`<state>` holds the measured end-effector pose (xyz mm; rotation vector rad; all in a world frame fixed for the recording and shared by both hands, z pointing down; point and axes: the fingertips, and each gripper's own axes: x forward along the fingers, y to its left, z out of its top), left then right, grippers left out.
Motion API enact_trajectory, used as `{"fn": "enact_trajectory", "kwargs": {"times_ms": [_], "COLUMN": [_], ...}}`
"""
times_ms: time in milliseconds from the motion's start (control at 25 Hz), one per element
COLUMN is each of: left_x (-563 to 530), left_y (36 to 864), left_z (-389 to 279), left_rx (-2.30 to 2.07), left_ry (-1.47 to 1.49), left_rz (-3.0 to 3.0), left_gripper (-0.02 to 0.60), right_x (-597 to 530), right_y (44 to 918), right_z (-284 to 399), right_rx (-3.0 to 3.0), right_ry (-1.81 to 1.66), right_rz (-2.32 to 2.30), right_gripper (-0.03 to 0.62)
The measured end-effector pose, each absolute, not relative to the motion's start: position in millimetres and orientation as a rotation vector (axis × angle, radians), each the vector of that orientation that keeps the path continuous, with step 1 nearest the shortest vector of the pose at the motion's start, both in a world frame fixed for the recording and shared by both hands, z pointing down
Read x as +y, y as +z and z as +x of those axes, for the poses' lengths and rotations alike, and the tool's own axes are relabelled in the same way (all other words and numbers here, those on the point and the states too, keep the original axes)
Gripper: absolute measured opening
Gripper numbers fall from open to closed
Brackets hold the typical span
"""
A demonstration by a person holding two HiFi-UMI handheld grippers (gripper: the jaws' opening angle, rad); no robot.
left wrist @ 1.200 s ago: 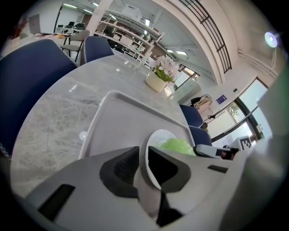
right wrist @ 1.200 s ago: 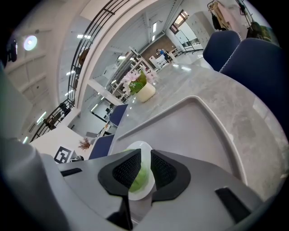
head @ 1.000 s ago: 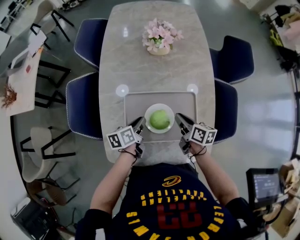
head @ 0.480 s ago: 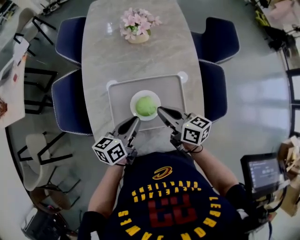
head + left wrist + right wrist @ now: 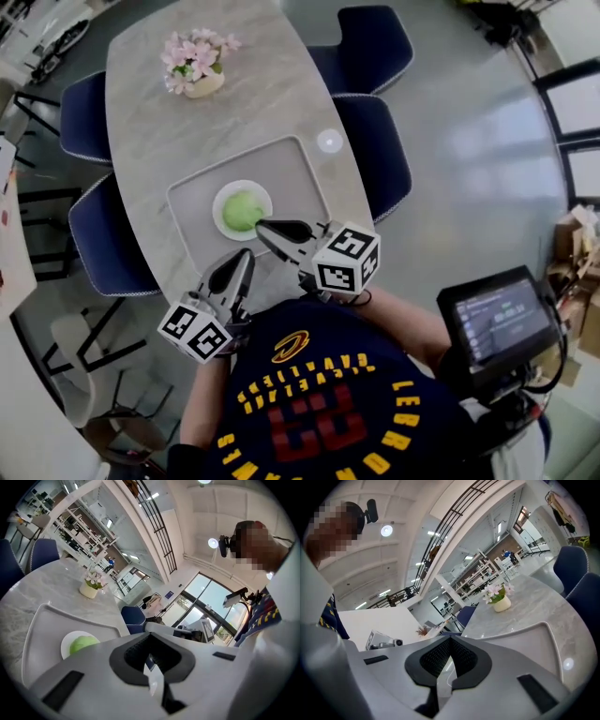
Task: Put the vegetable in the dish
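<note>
Green vegetable [image 5: 243, 210] sits in the white dish [image 5: 218, 202], just ahead of our right gripper [image 5: 264, 228]; our left gripper [image 5: 246, 256] lies farther back. Both are closed, empty.

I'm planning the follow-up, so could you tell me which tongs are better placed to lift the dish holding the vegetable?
Probably the right. The right tongs, shut and empty, end beside the dish rim; the left tongs, also shut, sit farther back near the tray edge.
</note>
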<state>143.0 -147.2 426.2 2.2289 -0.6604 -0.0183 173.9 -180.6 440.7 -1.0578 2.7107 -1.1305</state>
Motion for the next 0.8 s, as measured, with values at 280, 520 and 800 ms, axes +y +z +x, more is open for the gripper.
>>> {"fn": "enact_trajectory", "kwargs": {"times_ms": [280,520,800], "left_x": [-150,-143,-145], "left_y": [413,396,384], "left_z": [151,163,152], "left_rx": [-0.664,-0.677,-0.729], "left_ry": [-0.003,-0.003,-0.013], "left_rz": [2.319,2.368,2.379], "left_gripper": [0.0,0.0,0.002], "right_x": [-182,-172,-168], "right_y": [424,398,384], "right_z": [180,191,182], "right_rx": [2.735,2.771,2.806], "right_ry": [-1.019,-0.922,-0.885], "right_rz": [-1.069,-1.072,-1.056], "right_gripper": [0.005,0.005,0.005]}}
